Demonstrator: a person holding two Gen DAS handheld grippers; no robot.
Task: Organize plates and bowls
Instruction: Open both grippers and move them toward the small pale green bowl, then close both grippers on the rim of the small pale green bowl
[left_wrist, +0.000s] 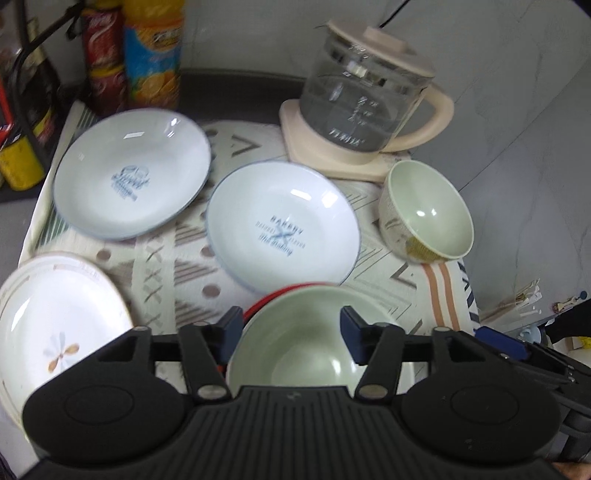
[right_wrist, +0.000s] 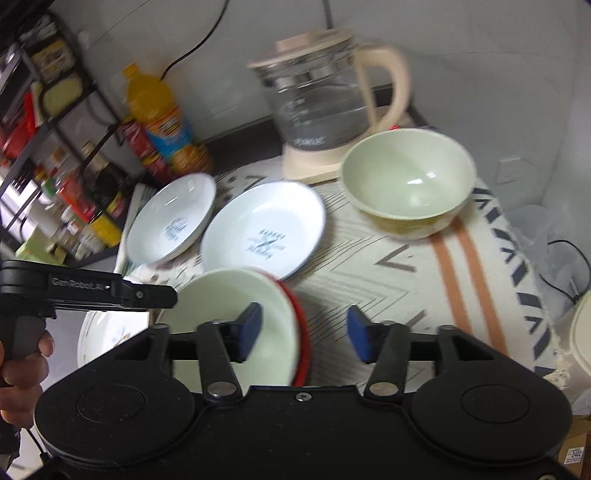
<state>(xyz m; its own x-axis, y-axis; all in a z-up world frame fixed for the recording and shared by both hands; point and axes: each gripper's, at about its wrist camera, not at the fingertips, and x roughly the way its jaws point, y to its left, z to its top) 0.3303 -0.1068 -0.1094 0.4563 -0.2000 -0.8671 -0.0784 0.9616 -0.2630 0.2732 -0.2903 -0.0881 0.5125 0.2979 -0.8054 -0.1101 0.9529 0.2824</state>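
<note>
The left tool (left_wrist: 291, 338) is standing about half open above the near bowl (left_wrist: 306, 332), its blue pads clear of the rim on either side and gripping nothing. The right tool (right_wrist: 304, 334) is likewise half open and empty; its left pad is hanging over the near bowl (right_wrist: 229, 295), its right pad over the bare cloth (right_wrist: 388, 266).

The near bowl, pale green inside, is sitting in a red-rimmed dish (right_wrist: 301, 332) at the front of the bench. Behind it a white plate (left_wrist: 282, 225) with blue lettering is lying flat, its near edge just beside the bowl. A second lettered plate (left_wrist: 133, 173) is lying to the left, farther back, close to the first. A flowered plate (left_wrist: 48, 325) is lying at the front left. A second green bowl (left_wrist: 428, 214) is sitting upright at the right, near a glass kettle (left_wrist: 365, 85) on its cream base. Two bottles (left_wrist: 153, 51) are standing at the back left. A hand (right_wrist: 22, 369) is gripping the left tool's handle.
</note>
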